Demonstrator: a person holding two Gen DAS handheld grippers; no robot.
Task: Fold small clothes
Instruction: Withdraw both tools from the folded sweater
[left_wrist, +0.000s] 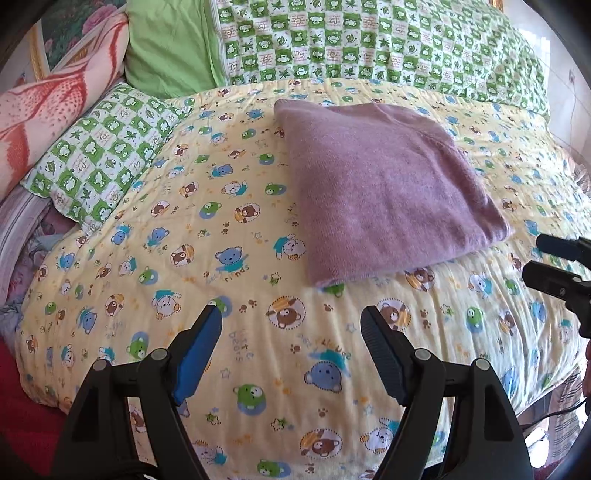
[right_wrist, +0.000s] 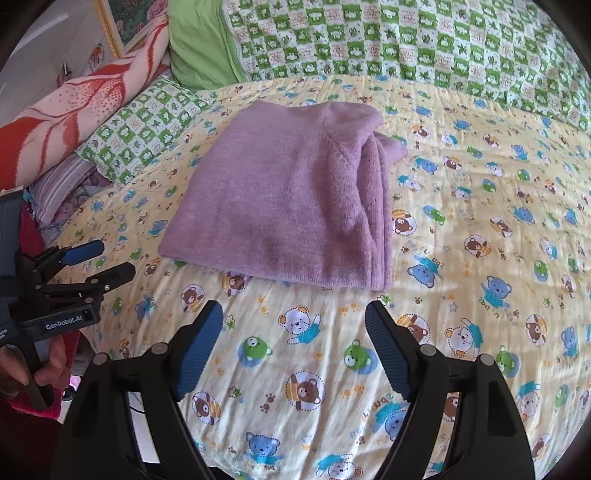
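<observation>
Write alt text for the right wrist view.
A folded purple sweater lies on a yellow bear-print quilt, ahead of the open, empty right gripper. The left gripper, also open, is at the left edge.

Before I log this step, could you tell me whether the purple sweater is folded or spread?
Folded: the sweater forms a compact rectangle with stacked layers along one edge.

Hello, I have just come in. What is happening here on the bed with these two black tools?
A person holds a two-finger gripper in each hand and is folding small clothes on a bed. A purple knitted garment lies folded in a neat rectangle on the yellow bear-print quilt. The left gripper and the right gripper are both open and empty, held over the quilt on the near side of the garment, touching nothing. Green checked pillows lie behind and to the left.
</observation>
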